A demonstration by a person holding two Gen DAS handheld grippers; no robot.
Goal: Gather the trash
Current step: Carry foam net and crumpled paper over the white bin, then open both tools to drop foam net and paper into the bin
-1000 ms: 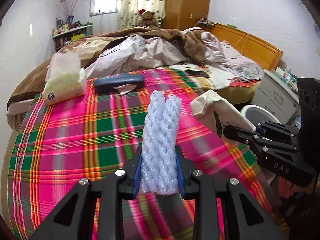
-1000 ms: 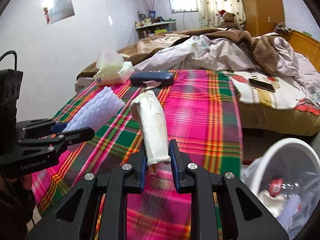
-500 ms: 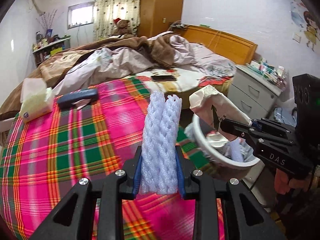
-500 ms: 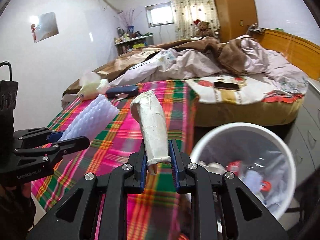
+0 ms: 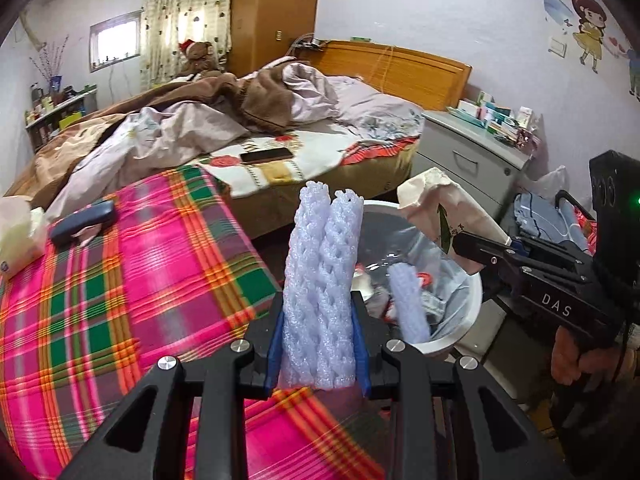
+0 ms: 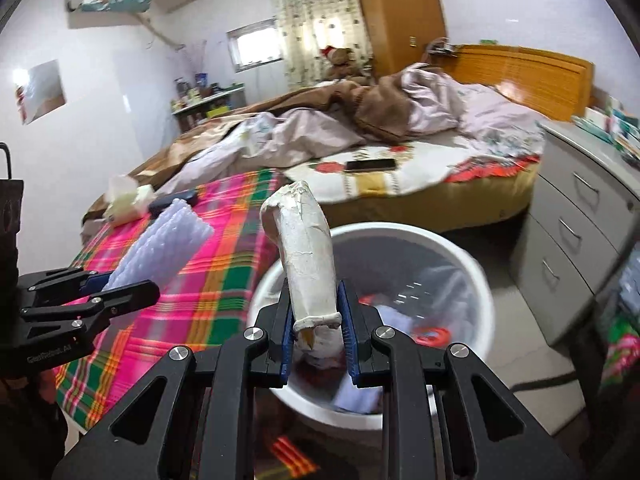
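Left gripper [image 5: 318,344] clenched low on soft, featherlight foam netting [image 5: 322,280], right gripper [image 6: 316,334] on crushable paper bag [image 6: 306,256]; both likely drop freely into bin [image 6: 460,248].

Trash bin [image 6: 476,280] contents blurred, indistinct

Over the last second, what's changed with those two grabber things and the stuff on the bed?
Both grippers swung from over the plaid blanket to the white bin. The left gripper still clamps the foam net, the right gripper the paper bag. Nothing was released. The tissue pack and dark case stayed put.
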